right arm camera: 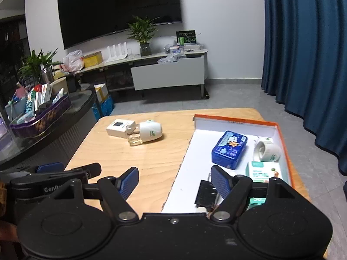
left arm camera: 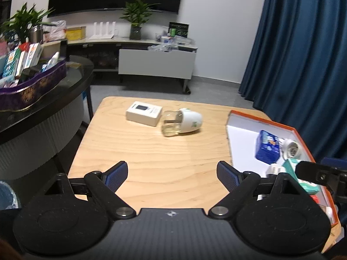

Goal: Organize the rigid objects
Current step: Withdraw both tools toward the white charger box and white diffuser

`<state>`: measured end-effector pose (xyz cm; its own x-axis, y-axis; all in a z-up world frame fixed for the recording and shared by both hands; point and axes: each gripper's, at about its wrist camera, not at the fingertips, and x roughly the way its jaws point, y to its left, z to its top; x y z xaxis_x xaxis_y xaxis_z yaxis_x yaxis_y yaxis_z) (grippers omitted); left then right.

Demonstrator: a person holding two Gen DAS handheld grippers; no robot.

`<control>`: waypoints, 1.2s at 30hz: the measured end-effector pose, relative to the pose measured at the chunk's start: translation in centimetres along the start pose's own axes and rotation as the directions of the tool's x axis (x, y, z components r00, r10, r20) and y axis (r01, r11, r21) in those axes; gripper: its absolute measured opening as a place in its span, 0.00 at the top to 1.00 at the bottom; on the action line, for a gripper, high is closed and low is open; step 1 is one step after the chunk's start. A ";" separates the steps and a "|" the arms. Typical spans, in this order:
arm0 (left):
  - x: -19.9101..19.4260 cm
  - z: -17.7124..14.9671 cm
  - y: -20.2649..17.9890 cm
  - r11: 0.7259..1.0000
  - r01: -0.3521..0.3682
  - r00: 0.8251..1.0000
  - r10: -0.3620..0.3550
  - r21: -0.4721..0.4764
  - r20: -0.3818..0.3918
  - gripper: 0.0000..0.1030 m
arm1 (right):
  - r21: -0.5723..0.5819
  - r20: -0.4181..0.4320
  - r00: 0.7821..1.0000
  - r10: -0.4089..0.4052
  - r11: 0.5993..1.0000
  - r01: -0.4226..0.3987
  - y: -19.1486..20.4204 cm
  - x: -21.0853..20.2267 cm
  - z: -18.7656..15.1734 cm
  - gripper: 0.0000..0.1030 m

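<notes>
A white flat box (left arm camera: pixel 144 115) (right arm camera: pixel 120 127) lies at the far side of the wooden table (left arm camera: pixel 151 162) (right arm camera: pixel 130 158). Beside it a white-capped clear bottle (left arm camera: pixel 182 123) (right arm camera: pixel 146 133) lies on its side. An orange-rimmed white box (left arm camera: pixel 240 127) (right arm camera: pixel 216 127) on the right holds a blue tin (left arm camera: pixel 266 148) (right arm camera: pixel 229 149), a white cup (left arm camera: pixel 291 149) (right arm camera: pixel 266 150), a green-and-white carton (right arm camera: pixel 263 172) and a black flat item (right arm camera: pixel 206 192). My left gripper (left arm camera: pixel 172 175) is open and empty over the near table. My right gripper (right arm camera: pixel 174 183) is open and empty over the box's near left edge.
A dark curved counter (left arm camera: pixel 43 99) (right arm camera: pixel 43 130) stands to the left with a purple tray of packets (left arm camera: pixel 32 80) (right arm camera: pixel 41 117). Blue curtains (left arm camera: pixel 303 54) (right arm camera: pixel 303 54) hang on the right. A TV cabinet (left arm camera: pixel 156 62) stands at the far wall.
</notes>
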<state>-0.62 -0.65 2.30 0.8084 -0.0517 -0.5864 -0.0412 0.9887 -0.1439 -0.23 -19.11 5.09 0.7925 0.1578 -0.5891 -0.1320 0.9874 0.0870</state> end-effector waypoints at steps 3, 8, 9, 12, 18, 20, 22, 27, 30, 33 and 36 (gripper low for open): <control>0.5 0.0 1.1 1.000 -0.018 1.000 0.018 -0.017 -0.006 0.12 | -0.008 -0.013 1.000 0.011 1.000 -0.011 0.4 1.0 -0.1 0.16; 2.2 0.5 2.9 0.998 -0.048 0.999 0.047 -0.041 -0.022 0.11 | -0.012 -0.040 0.999 0.030 0.999 -0.030 0.7 2.6 -0.1 0.16; 2.6 0.7 3.4 0.997 -0.057 0.998 0.056 -0.045 -0.023 0.11 | -0.010 -0.042 0.998 0.036 0.999 -0.036 0.8 2.9 -0.1 0.16; 4.2 1.8 4.8 0.995 -0.088 0.996 0.087 -0.056 -0.020 0.10 | -0.002 -0.041 0.998 0.053 0.999 -0.053 0.6 3.6 0.3 0.16; 8.6 4.9 6.7 0.994 -0.109 0.994 0.109 -0.022 0.005 0.07 | 0.005 -0.041 0.997 0.071 0.997 -0.071 0.3 5.0 1.2 0.16; 10.2 6.0 6.8 0.995 -0.098 0.995 0.098 0.005 0.012 0.07 | 0.005 -0.043 0.996 0.078 0.997 -0.077 0.2 5.5 1.4 0.16; 12.0 6.8 6.5 0.995 -0.090 0.996 0.089 0.050 0.015 0.05 | 0.006 -0.041 0.996 0.079 0.997 -0.079 0.1 6.0 1.7 0.16; 16.1 8.1 5.9 0.993 -0.052 0.999 0.053 0.109 -0.002 0.05 | 0.005 -0.042 0.995 0.095 0.995 -0.095 -0.1 7.1 2.5 0.16; 17.9 8.3 5.7 0.989 -0.026 0.999 0.030 0.144 -0.030 0.05 | -0.013 -0.039 0.995 0.096 0.995 -0.096 -0.1 7.7 2.9 0.16; 19.2 8.1 5.5 0.983 -0.002 0.999 0.012 0.184 -0.052 0.04 | -0.020 -0.043 0.994 0.105 0.994 -0.105 -0.2 8.4 3.2 0.16; 20.0 8.2 6.2 0.989 0.015 0.998 -0.005 0.147 -0.063 0.03 | -0.012 -0.058 0.992 0.116 0.993 -0.117 -0.1 9.6 3.5 0.16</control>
<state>20.13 5.63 -3.79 0.7699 -0.0657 -0.6348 0.0576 0.9978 -0.0334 9.48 -17.71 2.28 0.7358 0.2708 -0.6207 -0.2312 0.9619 0.1457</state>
